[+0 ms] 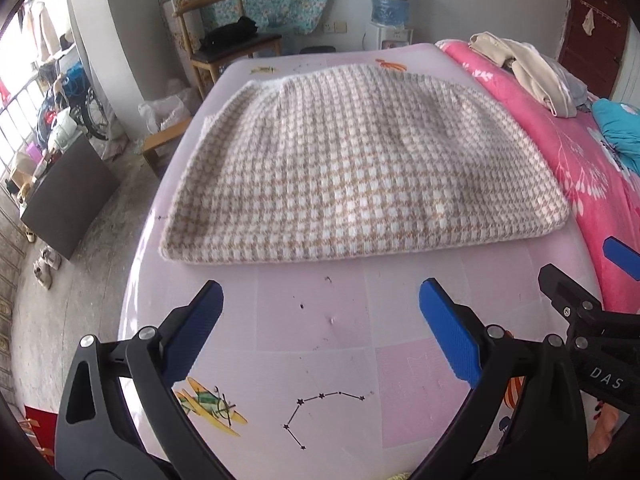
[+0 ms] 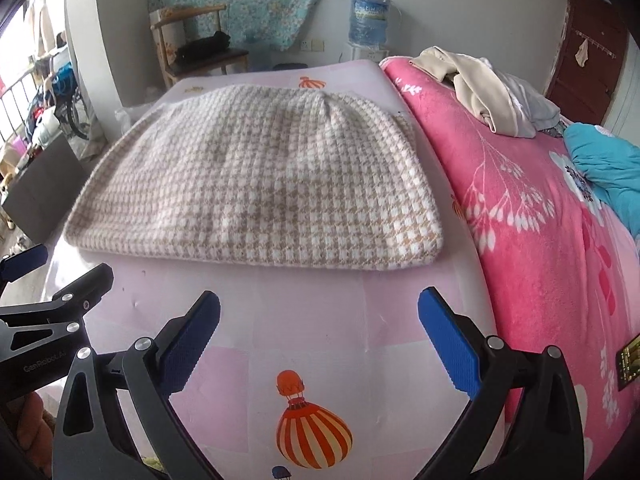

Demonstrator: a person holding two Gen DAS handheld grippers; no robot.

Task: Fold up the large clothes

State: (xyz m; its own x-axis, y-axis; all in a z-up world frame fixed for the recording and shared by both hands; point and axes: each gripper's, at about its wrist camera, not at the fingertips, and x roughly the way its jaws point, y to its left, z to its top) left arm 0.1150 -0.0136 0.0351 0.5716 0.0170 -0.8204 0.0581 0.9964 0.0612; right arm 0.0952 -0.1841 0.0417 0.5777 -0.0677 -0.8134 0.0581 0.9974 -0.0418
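Observation:
A beige-and-white houndstooth garment lies folded in a thick flat rectangle on the pink patterned sheet; the right wrist view shows the same garment on that sheet. My left gripper hovers over bare sheet just in front of the garment's near edge, jaws wide open, nothing between them. My right gripper is likewise open and empty, short of the near edge. Each gripper shows at the side of the other's view: the right one, the left one.
A pink floral blanket covers the bed's right half, with a heap of cream and grey clothes and a teal garment on it. A wooden chair, a dark box and a water dispenser stand on the floor beyond.

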